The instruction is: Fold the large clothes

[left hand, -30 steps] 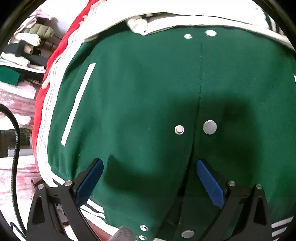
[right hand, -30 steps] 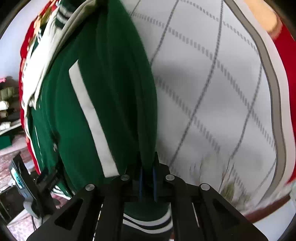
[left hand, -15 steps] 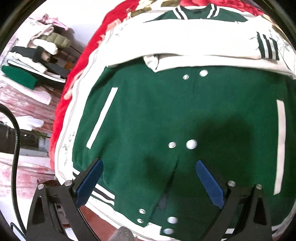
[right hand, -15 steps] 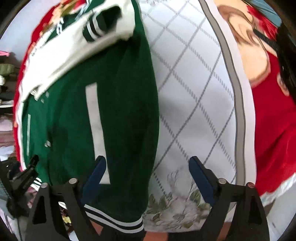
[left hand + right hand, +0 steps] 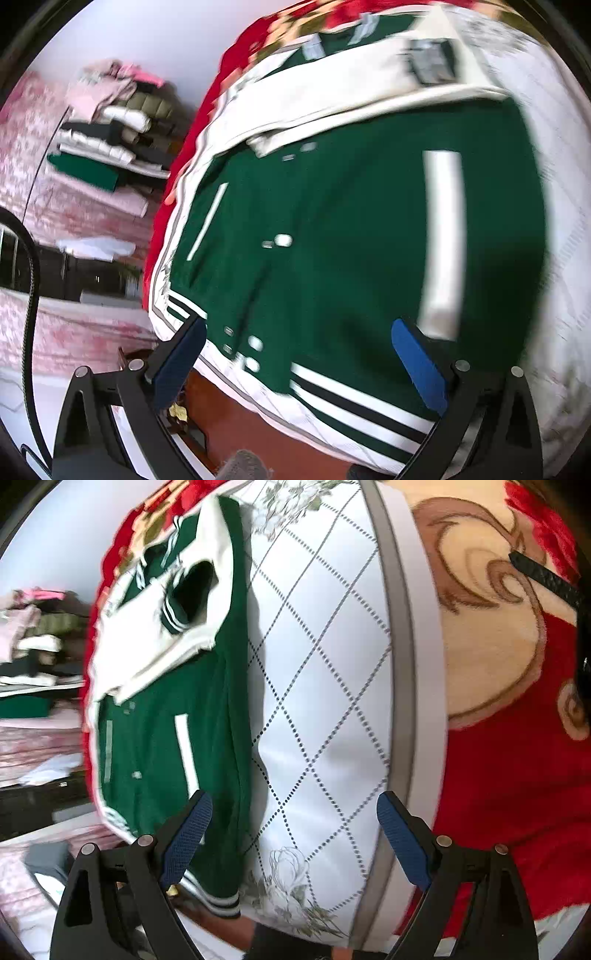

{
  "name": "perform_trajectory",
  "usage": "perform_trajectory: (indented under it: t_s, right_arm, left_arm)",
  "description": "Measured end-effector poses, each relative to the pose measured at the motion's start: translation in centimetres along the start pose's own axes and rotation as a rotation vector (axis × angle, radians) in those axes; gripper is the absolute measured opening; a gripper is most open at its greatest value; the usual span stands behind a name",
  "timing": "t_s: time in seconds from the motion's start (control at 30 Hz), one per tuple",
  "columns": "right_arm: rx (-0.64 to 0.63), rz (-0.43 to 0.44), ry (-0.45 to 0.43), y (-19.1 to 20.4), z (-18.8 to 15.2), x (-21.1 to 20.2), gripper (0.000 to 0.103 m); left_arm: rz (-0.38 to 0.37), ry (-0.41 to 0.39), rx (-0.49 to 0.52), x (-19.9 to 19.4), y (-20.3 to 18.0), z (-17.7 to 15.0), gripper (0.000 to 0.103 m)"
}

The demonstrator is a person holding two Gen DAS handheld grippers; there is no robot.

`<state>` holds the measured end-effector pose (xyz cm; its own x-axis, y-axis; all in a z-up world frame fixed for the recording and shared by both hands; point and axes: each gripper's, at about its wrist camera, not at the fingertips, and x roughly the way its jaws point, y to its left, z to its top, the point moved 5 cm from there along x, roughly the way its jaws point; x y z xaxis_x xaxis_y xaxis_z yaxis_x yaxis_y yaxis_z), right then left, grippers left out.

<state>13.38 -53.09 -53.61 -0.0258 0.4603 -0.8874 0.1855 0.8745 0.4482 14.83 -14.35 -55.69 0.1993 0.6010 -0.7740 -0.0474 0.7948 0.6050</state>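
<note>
Your green jacket [image 5: 332, 240] lies flat on the white quilted bedspread [image 5: 325, 686], its white sleeves folded across the far end and its striped hem near you. Your left tool [image 5: 299, 354] hangs spread above the hem, pinching nothing. Your right tool [image 5: 291, 830] has just opened wide over the jacket's right edge, nothing between its pads.

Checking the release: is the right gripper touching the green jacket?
Apart. The right wrist view shows the right gripper with jaws wide open and raised above the green jacket, which lies flat on the quilted bedspread, nothing between the pads.
</note>
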Motion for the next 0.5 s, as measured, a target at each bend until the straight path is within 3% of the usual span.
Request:
perform_trajectory:
  t_s: [0.13,0.23,0.5]
  right_arm:
    - [-0.004,0.04,0.003,0.1,1.5,1.2,0.092]
    - [-0.005,0.042,0.009,-0.9,2.5,1.3,0.092]
    - [0.01,0.135,0.041,-0.8,5.1,2.9,0.092]
  left_arm:
    - [-0.029,-0.013,0.073,-2.3,-4.3,-0.9,0.103]
    - [-0.005,-0.029,0.145,-2.8,-7.8,-1.5,0.103]
    - [0.13,0.053,0.186,2.9,-10.2,-0.7,0.103]
